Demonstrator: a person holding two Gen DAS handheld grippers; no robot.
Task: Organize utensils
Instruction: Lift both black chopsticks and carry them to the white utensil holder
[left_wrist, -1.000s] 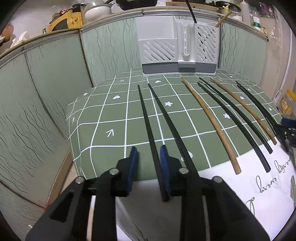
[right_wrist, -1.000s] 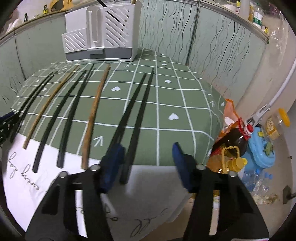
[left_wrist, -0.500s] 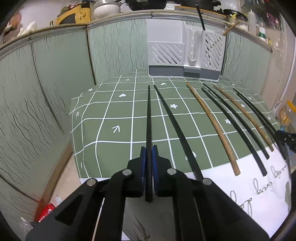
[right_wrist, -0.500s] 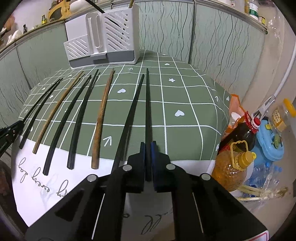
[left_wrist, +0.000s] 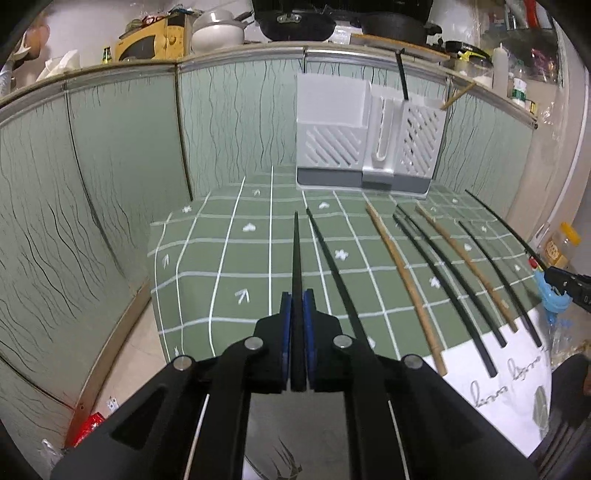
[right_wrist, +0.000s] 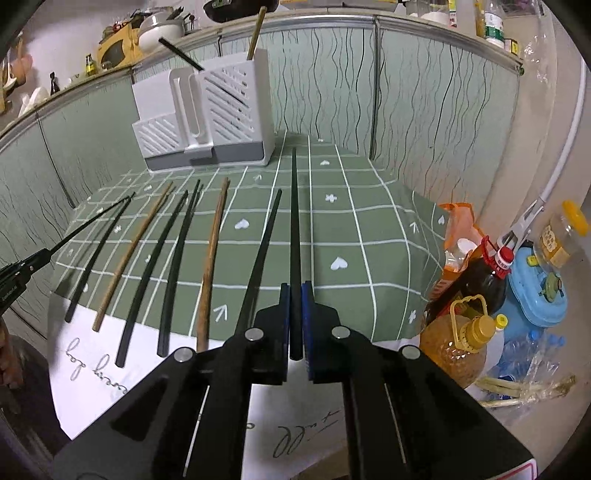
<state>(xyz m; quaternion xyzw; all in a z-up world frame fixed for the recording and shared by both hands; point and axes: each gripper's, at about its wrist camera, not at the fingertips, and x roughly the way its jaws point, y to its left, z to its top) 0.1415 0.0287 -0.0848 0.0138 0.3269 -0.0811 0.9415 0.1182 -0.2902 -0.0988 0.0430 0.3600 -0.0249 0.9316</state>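
My left gripper (left_wrist: 296, 295) is shut on a black chopstick (left_wrist: 296, 251) and holds it lifted, pointing at the far wall. My right gripper (right_wrist: 294, 286) is shut on another black chopstick (right_wrist: 294, 221), also lifted. Several black and brown chopsticks (left_wrist: 406, 273) lie in a row on the green checked tablecloth (left_wrist: 229, 258); they also show in the right wrist view (right_wrist: 210, 258). A white and grey utensil holder (left_wrist: 365, 147) stands at the table's back and holds a black and a brown chopstick; it also shows in the right wrist view (right_wrist: 207, 114).
Green panels (left_wrist: 110, 184) wall in the table's back and sides. Oil bottles (right_wrist: 465, 332) and a blue container (right_wrist: 535, 295) stand on the floor to the table's right. The other gripper's tip shows at the right edge of the left wrist view (left_wrist: 569, 284).
Both grippers closed on a black chopstick each and have raised them off the cloth. The views now look from higher up.
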